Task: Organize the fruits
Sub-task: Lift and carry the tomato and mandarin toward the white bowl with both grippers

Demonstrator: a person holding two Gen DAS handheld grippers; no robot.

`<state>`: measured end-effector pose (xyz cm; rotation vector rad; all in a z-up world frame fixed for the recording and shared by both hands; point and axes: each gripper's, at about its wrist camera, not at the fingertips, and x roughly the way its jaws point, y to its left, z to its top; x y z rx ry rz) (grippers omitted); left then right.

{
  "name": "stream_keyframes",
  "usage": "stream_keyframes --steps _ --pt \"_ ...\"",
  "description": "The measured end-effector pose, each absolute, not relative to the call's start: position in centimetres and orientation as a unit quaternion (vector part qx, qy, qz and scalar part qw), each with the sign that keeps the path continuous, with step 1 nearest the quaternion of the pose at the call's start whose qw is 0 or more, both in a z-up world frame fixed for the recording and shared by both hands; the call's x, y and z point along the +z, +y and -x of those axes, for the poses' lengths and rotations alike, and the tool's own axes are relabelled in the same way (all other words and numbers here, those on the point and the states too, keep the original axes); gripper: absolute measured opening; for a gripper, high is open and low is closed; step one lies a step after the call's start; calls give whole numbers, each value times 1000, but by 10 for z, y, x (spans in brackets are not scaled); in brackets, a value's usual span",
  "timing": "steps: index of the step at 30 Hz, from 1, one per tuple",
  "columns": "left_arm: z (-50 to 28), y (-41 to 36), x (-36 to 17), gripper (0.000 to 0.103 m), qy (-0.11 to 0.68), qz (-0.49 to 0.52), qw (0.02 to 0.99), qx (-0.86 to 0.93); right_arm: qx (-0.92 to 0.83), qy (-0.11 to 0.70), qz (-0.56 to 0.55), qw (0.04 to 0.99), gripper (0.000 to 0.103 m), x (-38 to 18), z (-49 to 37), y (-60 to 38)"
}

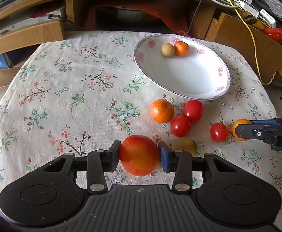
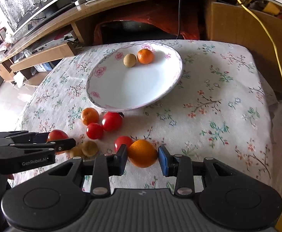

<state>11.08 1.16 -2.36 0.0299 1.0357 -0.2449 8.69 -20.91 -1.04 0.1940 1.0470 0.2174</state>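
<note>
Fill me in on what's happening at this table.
A person is sorting fruit with two handheld tools. The left tool is clamped on a red-orange fruit, and the right tool grips an orange. The plate holds only a small orange and a tan round fruit. Three tomatoes and another orange lie on the floral cloth.

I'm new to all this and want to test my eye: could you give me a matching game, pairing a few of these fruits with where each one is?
Things:
1. red-orange apple
2. large orange
3. small tan fruit
4. three red tomatoes

Places:
A. on the plate, beside a mandarin
B. between the left gripper fingers
C. loose on the tablecloth
D. between the right gripper fingers

Pairs: 1-B, 2-D, 3-A, 4-C
</note>
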Motion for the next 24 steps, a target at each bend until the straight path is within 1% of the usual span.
stream_keyframes --steps 9,12,14,16,24 --pt "-106 16 -28 51 494 -23 862 -114 105 509 -51 853 36 -21 -77 -198" --pt "-104 10 -30 57 489 -42 863 -120 113 512 -40 851 36 -23 -78 -193" --pt "-101 7 -31 58 483 -59 865 -123 114 515 -25 849 36 -27 -77 -190" --pt "-99 5 -32 61 479 -69 866 -126 113 512 -12 851 36 -29 -77 -188" --pt "-95 5 -33 61 475 -70 869 -124 114 511 -13 852 36 -28 -78 -191"
